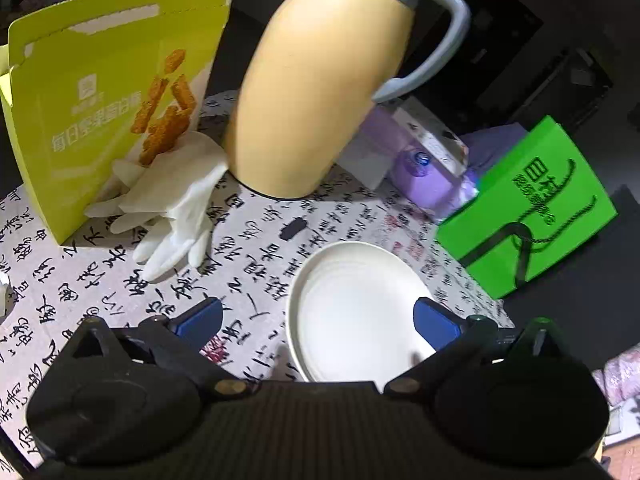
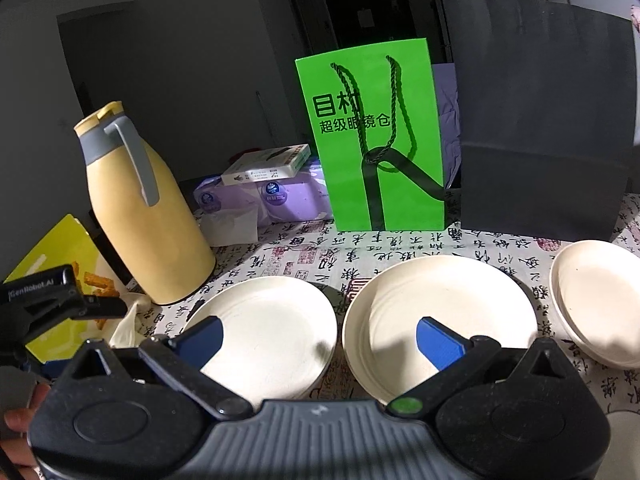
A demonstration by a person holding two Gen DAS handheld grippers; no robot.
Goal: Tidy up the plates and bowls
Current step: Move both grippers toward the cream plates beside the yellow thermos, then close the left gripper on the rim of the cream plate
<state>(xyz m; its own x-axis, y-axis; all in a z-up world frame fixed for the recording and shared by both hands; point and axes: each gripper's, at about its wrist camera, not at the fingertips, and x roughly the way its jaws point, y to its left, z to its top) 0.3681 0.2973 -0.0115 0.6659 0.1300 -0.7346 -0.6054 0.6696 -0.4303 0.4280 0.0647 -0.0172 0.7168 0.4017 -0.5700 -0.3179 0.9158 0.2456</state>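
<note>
Three cream plates lie on the calligraphy-print tablecloth [image 2: 400,240]. In the right wrist view the left plate [image 2: 272,336], the middle plate [image 2: 440,308] and the right plate [image 2: 596,304] stand in a row. My right gripper [image 2: 320,340] hovers open just above and in front of the gap between the left and middle plates, with nothing held. The left wrist view shows one plate [image 1: 356,312] with my left gripper [image 1: 318,322] open above its near rim, one blue pad over the plate, the other over the cloth. The left gripper's body [image 2: 44,296] shows at the right view's left edge.
A yellow thermos jug [image 1: 316,92] stands behind the plate, with white gloves [image 1: 172,208] and a lime snack box [image 1: 108,96] to its left. A green paper bag [image 2: 372,136], a dark bag [image 2: 548,120] and purple tissue packs [image 2: 280,196] line the back. A hand [image 2: 16,424] shows at bottom left.
</note>
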